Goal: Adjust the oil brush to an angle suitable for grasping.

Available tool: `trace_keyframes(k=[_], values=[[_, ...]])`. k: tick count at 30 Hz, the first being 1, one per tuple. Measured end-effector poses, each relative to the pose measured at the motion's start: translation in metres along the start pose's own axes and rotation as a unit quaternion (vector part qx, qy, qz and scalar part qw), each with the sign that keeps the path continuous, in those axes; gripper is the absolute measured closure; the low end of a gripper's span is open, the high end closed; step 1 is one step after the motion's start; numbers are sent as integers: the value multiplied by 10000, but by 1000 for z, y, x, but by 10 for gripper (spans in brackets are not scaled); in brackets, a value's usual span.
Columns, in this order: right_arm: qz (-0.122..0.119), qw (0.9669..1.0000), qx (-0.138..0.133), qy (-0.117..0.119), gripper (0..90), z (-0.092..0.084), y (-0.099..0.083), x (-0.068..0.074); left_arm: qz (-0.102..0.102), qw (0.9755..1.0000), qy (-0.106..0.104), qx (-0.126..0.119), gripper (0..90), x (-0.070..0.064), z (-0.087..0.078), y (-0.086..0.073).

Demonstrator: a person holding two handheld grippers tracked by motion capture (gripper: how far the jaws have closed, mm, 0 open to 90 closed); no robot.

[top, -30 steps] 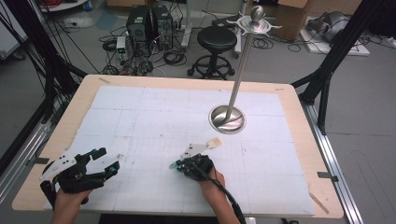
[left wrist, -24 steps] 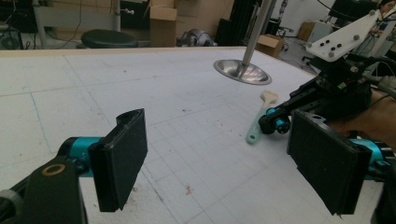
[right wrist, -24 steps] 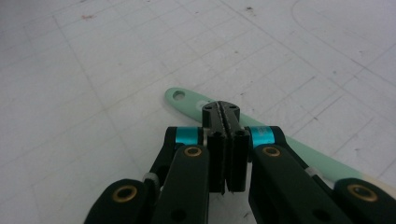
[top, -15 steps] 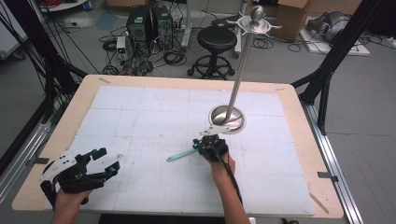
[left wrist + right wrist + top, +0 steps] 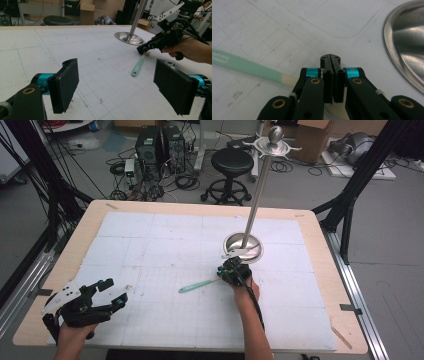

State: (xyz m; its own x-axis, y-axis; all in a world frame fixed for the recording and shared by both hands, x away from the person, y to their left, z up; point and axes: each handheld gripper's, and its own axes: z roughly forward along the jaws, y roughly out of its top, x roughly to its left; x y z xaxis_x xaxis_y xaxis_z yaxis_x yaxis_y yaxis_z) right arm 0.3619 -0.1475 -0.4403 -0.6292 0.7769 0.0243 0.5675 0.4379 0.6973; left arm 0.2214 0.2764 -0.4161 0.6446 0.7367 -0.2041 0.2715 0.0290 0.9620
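A mint-green toothbrush (image 5: 197, 285) with a cream neck lies slanted across the white mat, its handle pointing left. Its head end runs under my right gripper (image 5: 221, 272), whose jaws are pressed together. In the right gripper view the toothbrush (image 5: 244, 65) comes in from the left and vanishes beneath the right gripper (image 5: 330, 58). The left gripper view shows the toothbrush (image 5: 137, 67) trailing from the right gripper (image 5: 143, 49), blurred. My left gripper (image 5: 116, 293) rests at the table's front left, jaws wide apart and holding nothing; seen along its own jaws, the left gripper (image 5: 117, 85) has bare mat between the pads.
A metal stand has a round dish base (image 5: 243, 247) just beyond the right gripper, and a tall pole (image 5: 255, 200) with hooks at the top. The dish (image 5: 407, 50) is close on the right in the right gripper view. The white gridded mat (image 5: 150, 245) covers the wooden table.
My right hand has moved away from the front edge toward the stand's base, and the toothbrush has travelled with it. The left hand has stayed where it was.
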Motion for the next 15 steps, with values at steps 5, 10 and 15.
trace_keyframes(k=[5,10,15], values=[[-73,9997,218,-27,896,-16,-9,-3,-4,10000,-6,12,207,0,0,0],[138,9998,127,35,896,-36,-32,-10,19,10000,-10,39,207,-2,2,0],[276,9996,36,34,896,-52,-51,-13,41,10000,-8,52,208,-2,2,0]])
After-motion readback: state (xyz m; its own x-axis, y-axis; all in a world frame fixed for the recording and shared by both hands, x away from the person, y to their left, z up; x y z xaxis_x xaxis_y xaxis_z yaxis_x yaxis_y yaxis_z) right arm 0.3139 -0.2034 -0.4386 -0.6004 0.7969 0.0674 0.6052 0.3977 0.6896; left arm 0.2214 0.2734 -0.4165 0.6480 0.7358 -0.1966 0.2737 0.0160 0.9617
